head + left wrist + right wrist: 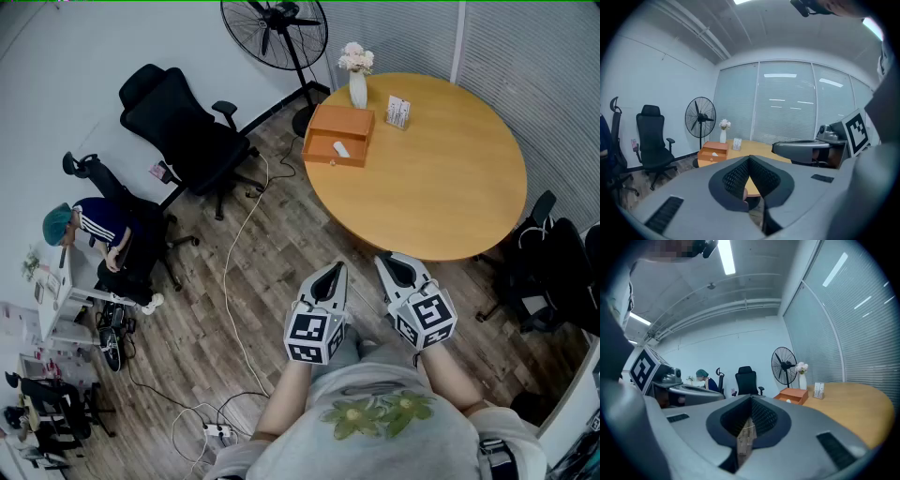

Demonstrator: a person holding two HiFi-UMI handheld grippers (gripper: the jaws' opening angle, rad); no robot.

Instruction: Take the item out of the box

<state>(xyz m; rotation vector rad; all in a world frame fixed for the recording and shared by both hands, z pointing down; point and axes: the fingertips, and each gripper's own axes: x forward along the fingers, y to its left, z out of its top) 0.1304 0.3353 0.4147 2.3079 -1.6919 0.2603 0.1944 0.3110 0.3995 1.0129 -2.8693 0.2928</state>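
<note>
The white item point(341, 149) lies in the open orange box point(343, 120), which sits at the far left edge of the round counter point(427, 192). Just behind the box I see a vase point(358, 89) of flowers, and a small card stand point(398, 112) to its right. My left claw point(335, 268) and right claw point(387, 261) hang side by side off the counter's near edge, over the wooden floor point(272, 253), well apart from the box. Both claws have their jaws pressed together with nothing between them. A fan point(275, 33) stands beyond the counter.
</note>
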